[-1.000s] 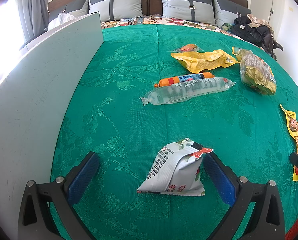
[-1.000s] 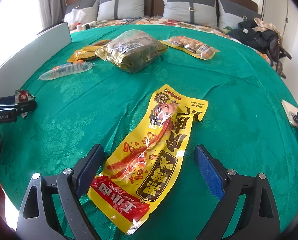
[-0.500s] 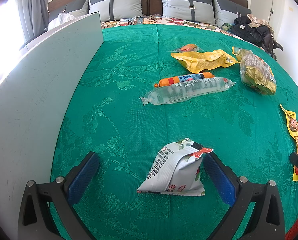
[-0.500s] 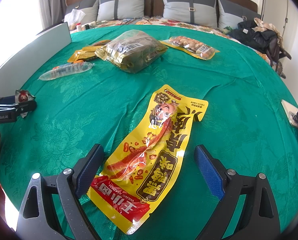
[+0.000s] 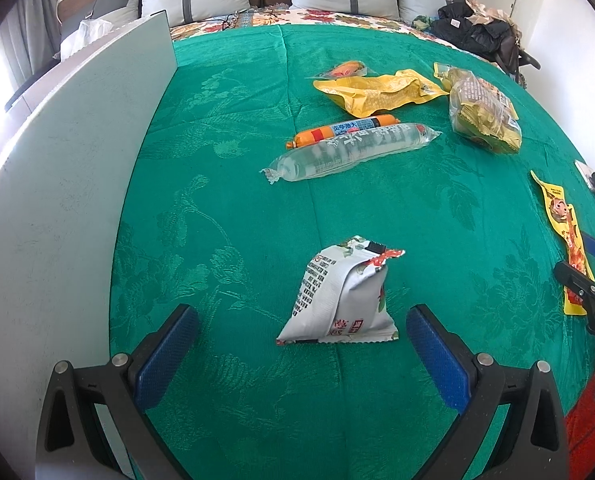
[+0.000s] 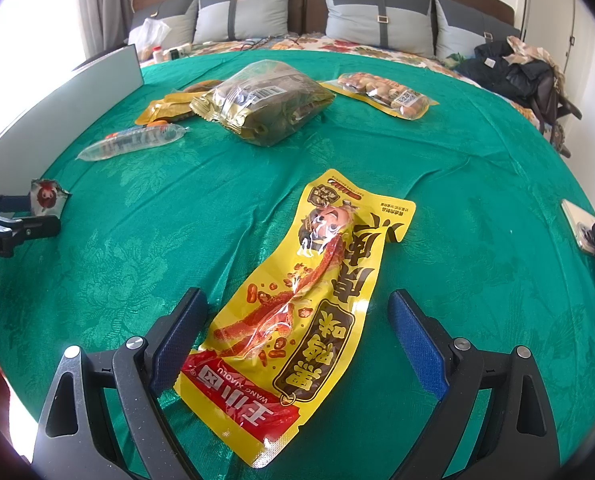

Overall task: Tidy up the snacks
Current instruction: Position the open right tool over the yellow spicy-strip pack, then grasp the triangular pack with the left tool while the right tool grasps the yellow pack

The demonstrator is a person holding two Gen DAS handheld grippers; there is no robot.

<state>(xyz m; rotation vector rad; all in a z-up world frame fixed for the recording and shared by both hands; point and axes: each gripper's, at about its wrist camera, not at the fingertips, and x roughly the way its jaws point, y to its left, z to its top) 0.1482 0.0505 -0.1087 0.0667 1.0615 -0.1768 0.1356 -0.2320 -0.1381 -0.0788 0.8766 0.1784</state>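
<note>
My left gripper (image 5: 297,344) is open, with a small white snack bag (image 5: 339,300) lying on the green cloth between its blue fingers. My right gripper (image 6: 297,316) is open over a long yellow spicy-strip packet (image 6: 297,304), whose lower end lies between the fingers. That packet also shows at the right edge of the left wrist view (image 5: 565,236). The left gripper and the white bag (image 6: 45,196) show at the left edge of the right wrist view.
Farther back lie a clear tube packet (image 5: 349,152), an orange sausage (image 5: 341,130), a crumpled yellow bag (image 5: 377,90), a big olive snack bag (image 6: 265,100) and a nut packet (image 6: 381,94). A grey board (image 5: 57,184) stands on the left. A phone (image 6: 581,226) lies at the right.
</note>
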